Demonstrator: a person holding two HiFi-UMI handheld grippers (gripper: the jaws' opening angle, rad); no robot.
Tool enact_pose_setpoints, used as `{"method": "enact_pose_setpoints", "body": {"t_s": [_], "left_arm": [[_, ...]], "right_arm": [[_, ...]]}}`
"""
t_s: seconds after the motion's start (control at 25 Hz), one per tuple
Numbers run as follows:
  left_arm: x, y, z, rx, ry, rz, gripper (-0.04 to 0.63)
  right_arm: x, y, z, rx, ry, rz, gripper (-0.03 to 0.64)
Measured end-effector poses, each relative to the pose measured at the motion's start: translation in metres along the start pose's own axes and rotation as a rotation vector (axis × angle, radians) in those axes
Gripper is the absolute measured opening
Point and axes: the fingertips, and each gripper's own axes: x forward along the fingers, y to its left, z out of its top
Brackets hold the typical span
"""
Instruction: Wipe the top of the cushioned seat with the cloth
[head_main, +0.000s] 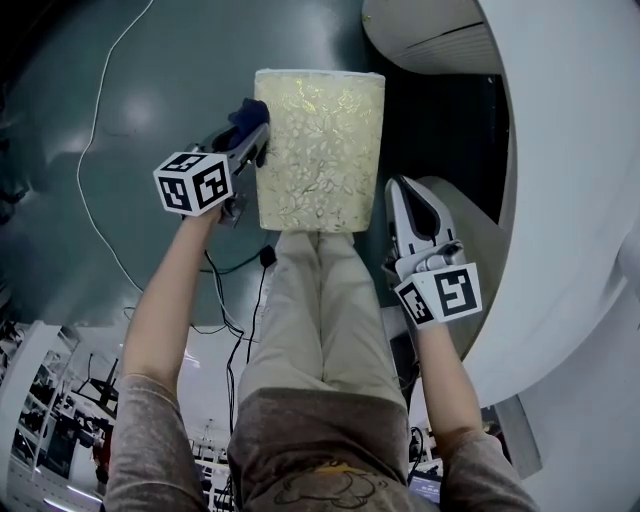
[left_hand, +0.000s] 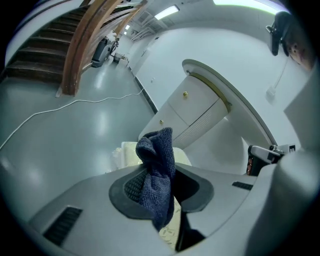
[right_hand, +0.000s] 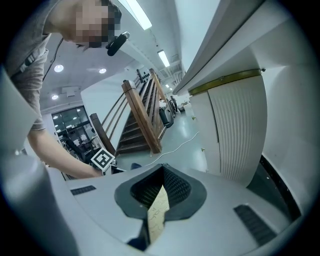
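The cushioned seat (head_main: 320, 150) has a pale gold flower-patterned top and stands in front of the person's knees in the head view. My left gripper (head_main: 252, 138) is at the seat's left edge, shut on a dark blue cloth (head_main: 246, 112). In the left gripper view the cloth (left_hand: 157, 175) bunches up between the jaws, with the seat (left_hand: 129, 150) just behind it. My right gripper (head_main: 400, 188) hovers off the seat's right near corner, jaws together and holding nothing. In the right gripper view a sliver of the seat (right_hand: 157, 215) shows below the closed pads (right_hand: 175, 187).
A white curved cabinet wall (head_main: 560, 200) rises close on the right. A thin white cable (head_main: 95, 150) runs over the grey-green floor at left, and a black cable (head_main: 235, 300) hangs by the person's legs (head_main: 320, 310). A wooden staircase (left_hand: 85, 45) stands further off.
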Motion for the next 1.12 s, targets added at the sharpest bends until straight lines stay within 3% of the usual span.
{"method": "enact_pose_setpoints", "body": {"t_s": [0.2, 0.36, 0.76, 1.12], "left_arm": [[-0.025, 0.043, 0.004, 0.003, -0.025, 0.106, 0.098], [-0.026, 0.06, -0.002, -0.021, -0.021, 0.144, 0.098], [0.005, 0.038, -0.026, -0.036, 0.031, 0.093, 0.098], [0.018, 0.016, -0.024, -0.038, 0.055, 0.046, 0.098]], "right_arm": [[-0.001, 0.0, 0.0, -0.003, 0.003, 0.001, -0.002], [-0.001, 0.002, -0.002, -0.005, 0.005, 0.004, -0.002], [0.0, 0.002, -0.004, 0.0, 0.007, 0.0, -0.002], [-0.003, -0.001, -0.001, 0.009, 0.003, -0.012, -0.002]]}}
